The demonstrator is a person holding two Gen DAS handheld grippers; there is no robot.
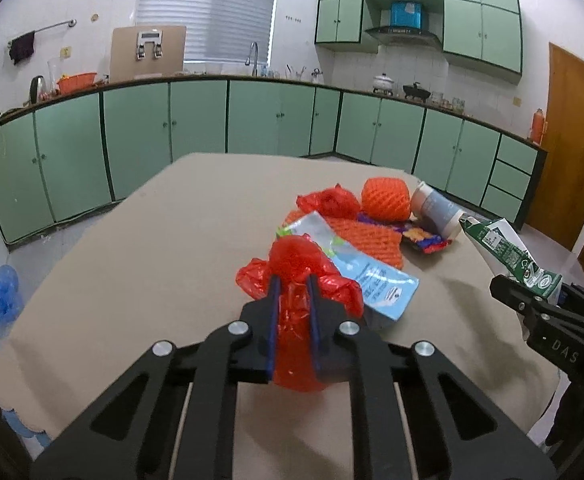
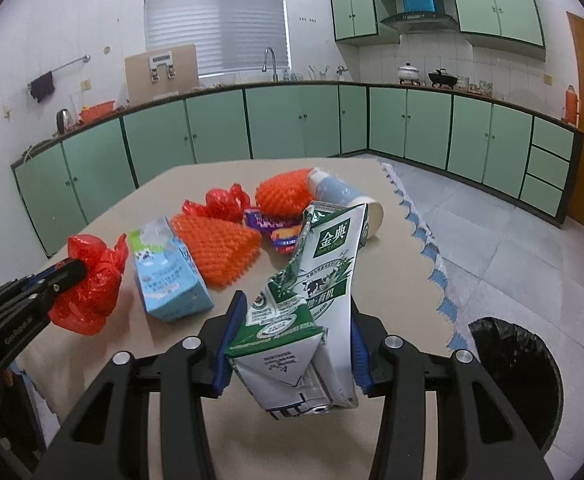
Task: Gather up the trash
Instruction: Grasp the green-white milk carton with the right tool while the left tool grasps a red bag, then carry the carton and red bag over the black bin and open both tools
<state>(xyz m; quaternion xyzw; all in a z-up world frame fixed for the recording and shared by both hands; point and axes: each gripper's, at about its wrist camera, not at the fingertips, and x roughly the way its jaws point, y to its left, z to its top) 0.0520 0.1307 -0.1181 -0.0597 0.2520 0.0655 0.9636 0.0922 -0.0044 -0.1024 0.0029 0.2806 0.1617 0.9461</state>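
Both hands were loaded: the left gripper (image 1: 294, 280) had its fingers clamped on a crumpled red plastic bag (image 1: 296, 264), the right gripper (image 2: 292, 340) pinched a flattened green milk carton (image 2: 312, 300). Next, I judged, both should drop into the black-lined bin (image 2: 520, 380) beside the tabletop (image 1: 151, 240).

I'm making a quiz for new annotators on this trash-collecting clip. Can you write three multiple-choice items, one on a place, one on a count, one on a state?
1. Where is the black-lined bin?
A. On the table
B. On the floor, right of the table
C. On the counter

2. How many orange foam nets lie on the table?
A. One
B. Two
C. Four

3. What does the left gripper hold?
A. A red plastic bag
B. A paper cup
C. Nothing

Answers:
1 B, the right wrist view shows it beside the table's edge.
2 B, a round net and a flatter net.
3 A, its fingers pinch the bag.
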